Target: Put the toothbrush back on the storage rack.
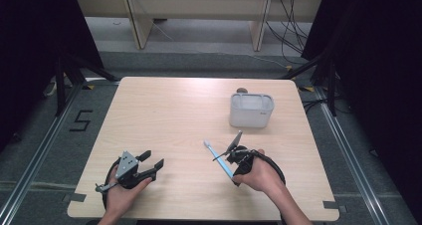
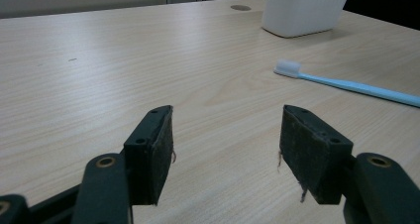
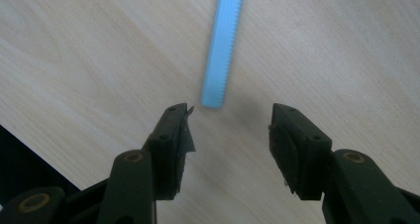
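Looks like lab recording bay, not home. Pale wood bench (image 1: 164, 110) stands alone on grey carpet, black curtains (image 1: 30, 46) closing both sides. Tape numeral "5" (image 1: 80, 120) marked on floor, metal rails (image 1: 348, 155) flanking bench, loose cables (image 1: 291, 23) trailing beneath plain desks (image 1: 199, 11) behind.

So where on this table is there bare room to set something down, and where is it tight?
The table is bare across its left half and far middle, from the left edge to the white bin. There is also room between the left gripper and the blue toothbrush. It is crowded at the right front, where the right gripper hangs over the toothbrush handle below the bin.
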`<state>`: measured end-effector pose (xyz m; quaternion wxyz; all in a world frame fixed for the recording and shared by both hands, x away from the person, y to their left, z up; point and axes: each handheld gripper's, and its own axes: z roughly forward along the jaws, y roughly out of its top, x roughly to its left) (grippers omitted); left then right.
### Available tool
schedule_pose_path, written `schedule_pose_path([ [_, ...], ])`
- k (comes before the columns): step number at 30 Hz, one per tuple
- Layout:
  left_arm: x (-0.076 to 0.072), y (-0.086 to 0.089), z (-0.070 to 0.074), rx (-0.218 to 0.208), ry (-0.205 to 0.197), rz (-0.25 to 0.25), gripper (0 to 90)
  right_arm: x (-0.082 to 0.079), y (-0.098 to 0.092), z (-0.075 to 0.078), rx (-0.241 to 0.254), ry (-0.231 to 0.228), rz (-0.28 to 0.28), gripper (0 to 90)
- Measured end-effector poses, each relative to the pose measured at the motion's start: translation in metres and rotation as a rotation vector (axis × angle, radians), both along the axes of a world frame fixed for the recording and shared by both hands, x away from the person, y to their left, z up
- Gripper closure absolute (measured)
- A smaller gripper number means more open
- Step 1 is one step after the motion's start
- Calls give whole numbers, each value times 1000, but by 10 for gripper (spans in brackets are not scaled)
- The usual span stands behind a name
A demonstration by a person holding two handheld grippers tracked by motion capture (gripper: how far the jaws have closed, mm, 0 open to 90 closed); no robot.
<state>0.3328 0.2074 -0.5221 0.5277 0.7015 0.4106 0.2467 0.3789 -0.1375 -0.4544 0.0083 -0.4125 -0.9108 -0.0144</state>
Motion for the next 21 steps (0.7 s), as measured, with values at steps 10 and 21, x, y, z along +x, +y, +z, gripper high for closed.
schedule_pose_path([
  [10, 0, 0, -1, -12, -10, -5, 372, 7, 6, 4, -3, -6, 7, 504],
  [21, 0, 0, -1, -10, -11, -9, 372, 29, 24, -1, -5, 1, 47, 517],
])
